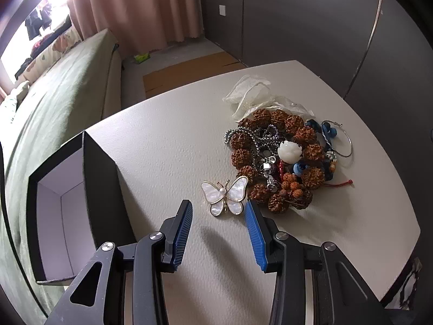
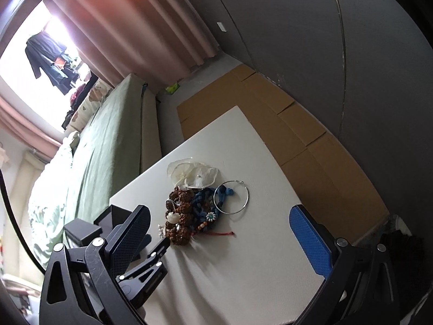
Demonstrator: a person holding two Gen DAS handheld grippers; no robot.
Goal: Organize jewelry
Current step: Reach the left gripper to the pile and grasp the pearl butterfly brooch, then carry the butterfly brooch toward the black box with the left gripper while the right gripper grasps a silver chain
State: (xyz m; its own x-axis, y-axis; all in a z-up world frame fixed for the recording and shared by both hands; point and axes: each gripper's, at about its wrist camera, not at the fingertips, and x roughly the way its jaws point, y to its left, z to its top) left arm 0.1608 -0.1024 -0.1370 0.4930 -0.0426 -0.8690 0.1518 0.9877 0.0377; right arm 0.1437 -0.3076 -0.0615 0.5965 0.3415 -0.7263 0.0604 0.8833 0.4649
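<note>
Right tool (image 2: 219,233) w/ blue-padded jaws spread wide, nothing btwn. Ahead on white desk (image 2: 257,265): heap of brown knobbly bead bracelets (image 2: 181,216), blue cord (image 2: 201,201), thin silver hoop (image 2: 230,197), sheer white pouch (image 2: 194,174). Green bed (image 2: 108,135) beyond.

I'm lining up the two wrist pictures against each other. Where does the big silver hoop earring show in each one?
Left wrist view: the hoop earring lies at the far right edge of the jewelry pile, right of centre.
Right wrist view: the hoop earring lies mid-picture, right of the pile.
Shared landmark: the brown bead bracelet, beside the hoop in both.
</note>
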